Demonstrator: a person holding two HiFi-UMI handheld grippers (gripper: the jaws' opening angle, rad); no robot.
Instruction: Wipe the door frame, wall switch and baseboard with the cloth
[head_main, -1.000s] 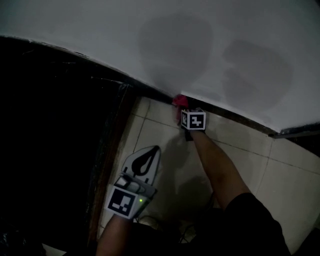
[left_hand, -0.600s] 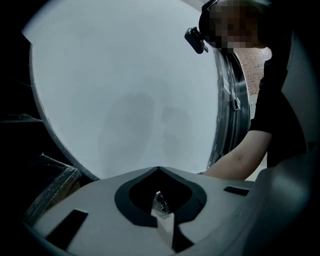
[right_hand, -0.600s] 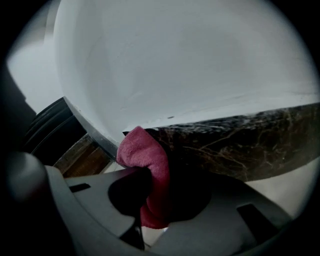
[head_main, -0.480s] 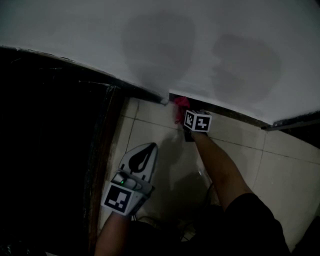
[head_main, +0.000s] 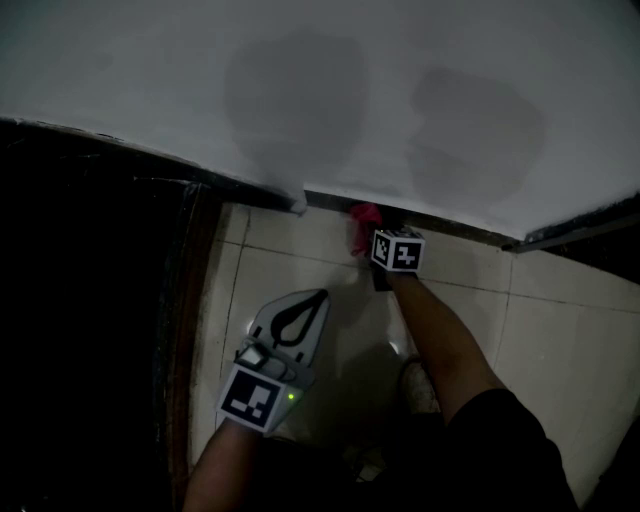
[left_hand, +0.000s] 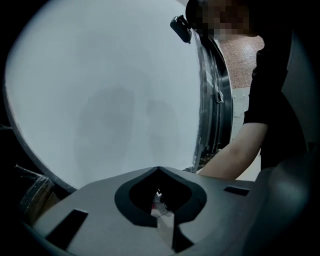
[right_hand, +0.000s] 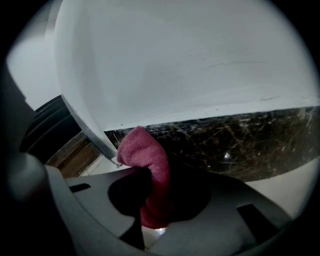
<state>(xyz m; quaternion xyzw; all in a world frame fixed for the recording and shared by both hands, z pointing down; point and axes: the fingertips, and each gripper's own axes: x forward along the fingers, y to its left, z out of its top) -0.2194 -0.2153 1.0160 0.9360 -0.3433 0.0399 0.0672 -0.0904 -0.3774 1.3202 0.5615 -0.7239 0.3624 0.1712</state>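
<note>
Right gripper (head_main: 370, 243) has slid right along the dark speckled stone baseboard (right_hand: 240, 145), off the white wall corner (head_main: 298, 203). Its jaws are clamped on the pink-red terry cloth (right_hand: 146, 156), which sits against the baseboard, while the left gripper (left_hand: 159, 172) idles with jaws together. Risk: drag pulls the cloth loose or plastic scrapes stone; free run lies rightward, with the corner blocking left.

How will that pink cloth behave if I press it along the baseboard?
Probably floppy: the pink cloth folds over itself where the right gripper clamps it. Its nap looks fuzzy, so it likely drags rather than slips on the dark baseboard. Under pressure it would probably bunch up.
</note>
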